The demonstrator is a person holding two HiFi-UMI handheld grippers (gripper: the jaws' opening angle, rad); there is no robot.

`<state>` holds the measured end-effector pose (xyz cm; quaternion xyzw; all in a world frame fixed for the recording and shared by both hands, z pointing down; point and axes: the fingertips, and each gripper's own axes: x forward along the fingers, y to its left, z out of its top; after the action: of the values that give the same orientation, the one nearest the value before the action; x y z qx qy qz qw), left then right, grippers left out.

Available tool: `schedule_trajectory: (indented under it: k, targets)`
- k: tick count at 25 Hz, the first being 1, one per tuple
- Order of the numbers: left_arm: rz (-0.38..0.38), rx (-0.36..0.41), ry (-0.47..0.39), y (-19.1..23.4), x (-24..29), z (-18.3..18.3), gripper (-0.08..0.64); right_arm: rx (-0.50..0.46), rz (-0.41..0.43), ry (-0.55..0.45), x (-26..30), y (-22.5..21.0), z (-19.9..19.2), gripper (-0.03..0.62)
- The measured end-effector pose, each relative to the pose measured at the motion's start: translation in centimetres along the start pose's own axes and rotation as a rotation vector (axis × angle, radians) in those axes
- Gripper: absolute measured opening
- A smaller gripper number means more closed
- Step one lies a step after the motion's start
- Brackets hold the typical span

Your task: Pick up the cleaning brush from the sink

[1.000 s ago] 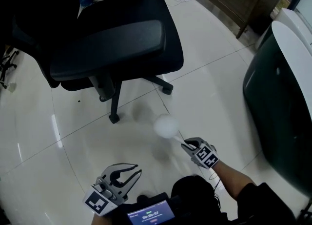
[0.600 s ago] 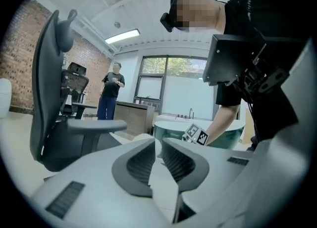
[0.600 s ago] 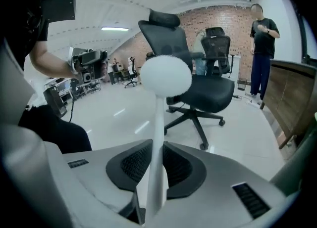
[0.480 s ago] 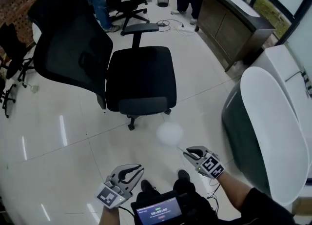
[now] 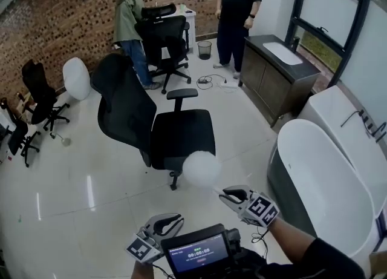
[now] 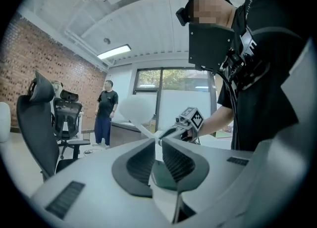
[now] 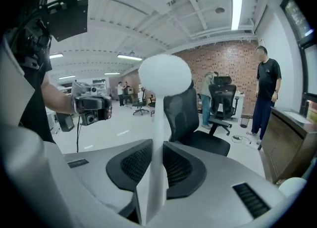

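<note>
The cleaning brush (image 5: 201,169) has a round white head on a thin white handle. My right gripper (image 5: 225,197) is shut on that handle, and the head sticks up and left of it in the head view. In the right gripper view the handle runs up between the jaws to the brush head (image 7: 165,76). My left gripper (image 5: 175,218) is at the lower left, jaws together with nothing in them. In the left gripper view its jaws (image 6: 158,143) stand close with no thing between, and the right gripper (image 6: 171,132) with the brush shows beyond them.
A black office chair (image 5: 175,129) stands just ahead on the white tiled floor. A white bathtub (image 5: 326,175) is at the right. A dark vanity with a sink (image 5: 281,60) stands behind it. Two people (image 5: 239,5) stand at the back by more chairs.
The head view has risen and swung up from the floor to the whole room. Both grippers have come up with it. The brush stays in the right gripper.
</note>
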<state>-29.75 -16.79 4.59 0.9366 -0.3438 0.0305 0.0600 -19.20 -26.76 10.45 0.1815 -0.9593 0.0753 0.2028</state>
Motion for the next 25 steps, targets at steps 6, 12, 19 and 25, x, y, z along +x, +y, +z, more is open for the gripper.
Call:
schedule_trajectory:
  k: [6,12,19,25]
  targets:
    - [-0.014,0.056,-0.014,-4.7,-2.3,3.6,0.052,0.002,-0.032,-0.032,-3.3,3.1,2.2,0.057]
    - [-0.019,0.076,-0.009,-6.3,-3.9,3.8,0.052,-0.029,-0.081,-0.013,-4.2,4.3,2.2,0.057]
    - [-0.017,0.082,-0.026,-6.1,-4.6,4.1,0.052,-0.031,-0.085,-0.014,-3.7,5.0,2.5,0.057]
    - [-0.028,0.092,-0.037,-6.4,-5.4,4.1,0.052,-0.049,-0.084,-0.008,-3.8,5.9,2.6,0.057]
